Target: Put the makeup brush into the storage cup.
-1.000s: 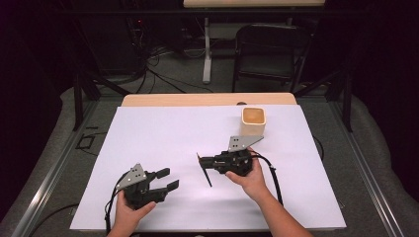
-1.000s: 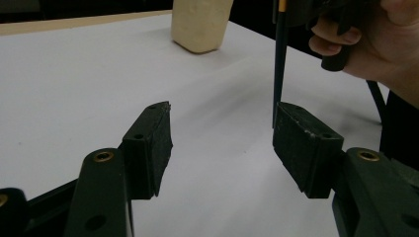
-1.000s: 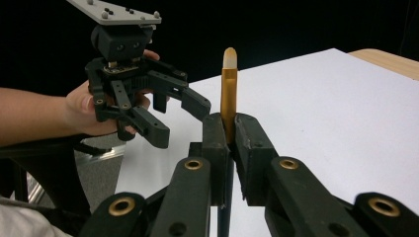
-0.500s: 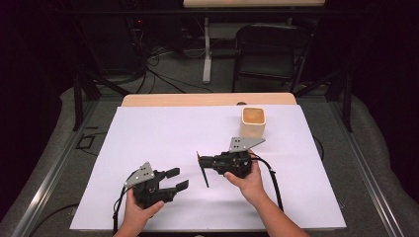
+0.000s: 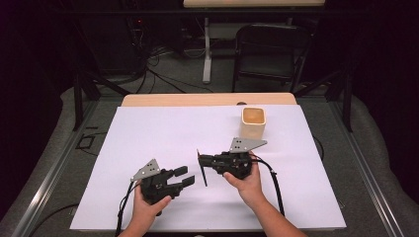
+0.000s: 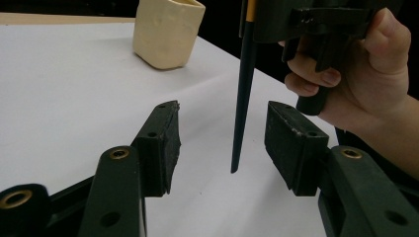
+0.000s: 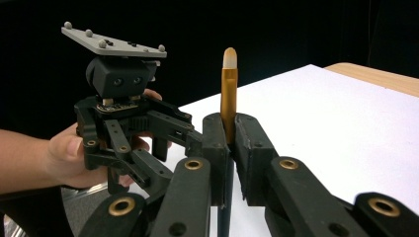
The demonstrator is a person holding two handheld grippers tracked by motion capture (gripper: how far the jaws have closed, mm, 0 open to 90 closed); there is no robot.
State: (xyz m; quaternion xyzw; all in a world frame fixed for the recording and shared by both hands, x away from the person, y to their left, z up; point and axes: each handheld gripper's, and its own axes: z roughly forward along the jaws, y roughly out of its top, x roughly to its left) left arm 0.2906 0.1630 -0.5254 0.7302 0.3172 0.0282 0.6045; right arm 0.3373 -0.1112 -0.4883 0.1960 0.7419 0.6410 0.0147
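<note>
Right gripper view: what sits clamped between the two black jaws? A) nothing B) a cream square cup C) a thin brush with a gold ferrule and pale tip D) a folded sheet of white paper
C: in the right gripper view the right gripper has its jaws pressed onto the thin brush with a gold ferrule and pale tip, which stands upright; its dark handle hangs below them.

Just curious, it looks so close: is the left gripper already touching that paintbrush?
Apart. In the left gripper view, the left gripper has just been closing, but white paper shows between each pad and the paintbrush, which the right gripper holds upright.
</note>
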